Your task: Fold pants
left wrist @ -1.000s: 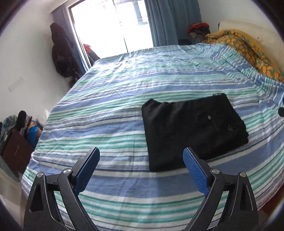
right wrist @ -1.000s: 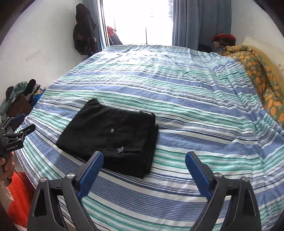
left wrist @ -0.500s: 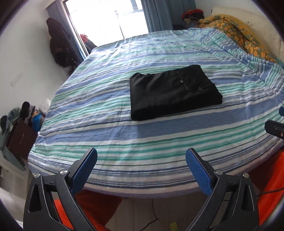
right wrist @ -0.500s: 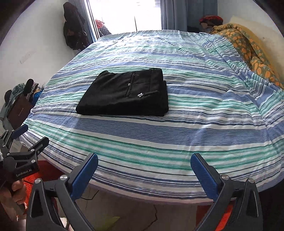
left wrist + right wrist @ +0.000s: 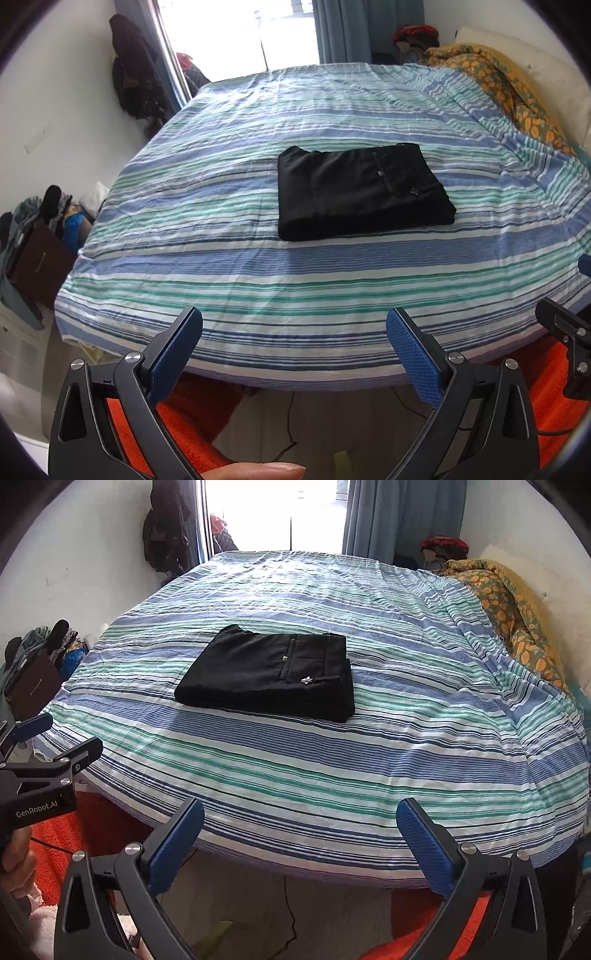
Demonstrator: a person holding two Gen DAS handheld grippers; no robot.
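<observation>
Black pants [image 5: 360, 192] [image 5: 271, 672] lie folded into a flat rectangle in the middle of the striped bed [image 5: 258, 280] [image 5: 369, 760]. My left gripper [image 5: 293, 325] hangs open over the bed's near edge, well short of the pants, with nothing between its blue pads [image 5: 413, 354]. My right gripper [image 5: 299, 816] is also open and empty, back at the near edge. In the right wrist view the left gripper [image 5: 38, 734] shows at the left border, held by a hand [image 5: 16, 856].
An orange-patterned quilt [image 5: 517, 96] [image 5: 517, 605] is bunched along the bed's right side. Clothes and a brown box [image 5: 37, 258] pile up on the floor at the left. Dark garments [image 5: 166, 524] hang by the window. An orange rug [image 5: 192, 424] lies below the bed's edge.
Both grippers have drawn back from the pants to beyond the bed's near edge, so the floor and rug now show. The pants lie as before.
</observation>
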